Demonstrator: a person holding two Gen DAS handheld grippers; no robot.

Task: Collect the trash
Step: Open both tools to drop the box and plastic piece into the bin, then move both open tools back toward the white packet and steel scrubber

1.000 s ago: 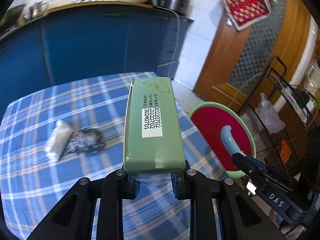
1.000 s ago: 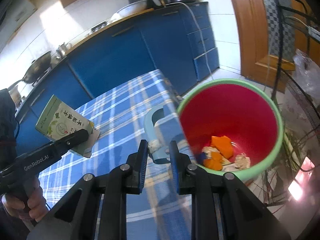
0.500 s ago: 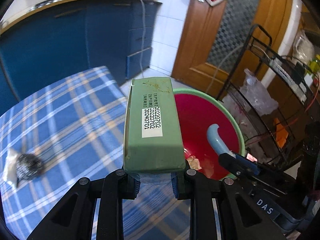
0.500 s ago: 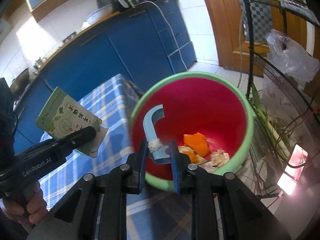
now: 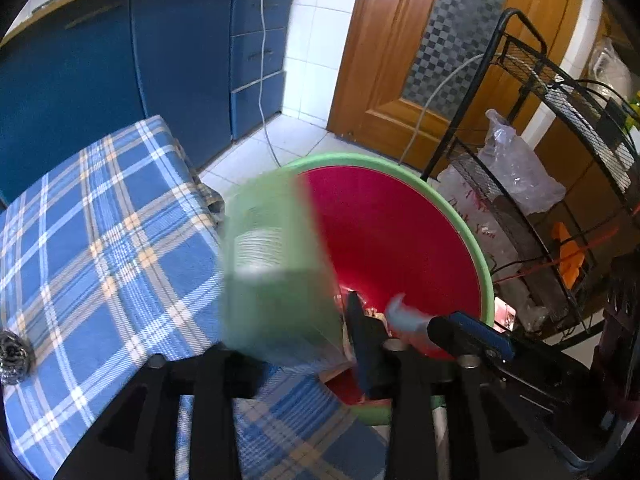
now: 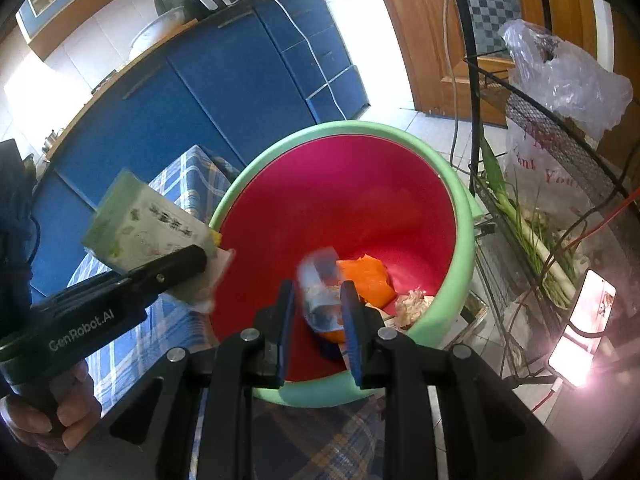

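Observation:
A green-rimmed red bin [image 5: 400, 240] stands by the table's right edge; it also shows in the right wrist view [image 6: 360, 208] with orange scraps inside. My left gripper [image 5: 296, 344] has its jaws spread, and the green box [image 5: 272, 272], blurred, tilts loose between them at the bin's rim. It also shows in the right wrist view [image 6: 148, 228]. My right gripper [image 6: 318, 312] is open over the bin, and the pale blue curved piece [image 6: 320, 284], blurred, is loose between the fingers.
The blue checked tablecloth [image 5: 100, 240] covers the table at left, with a steel scourer [image 5: 12, 356] near its left edge. A black wire rack [image 5: 560, 160] with plastic bags stands right of the bin. Blue cabinets and a wooden door are behind.
Both grippers moved right over the bin and opened. The green box and the blue piece have come loose and are blurred in motion.

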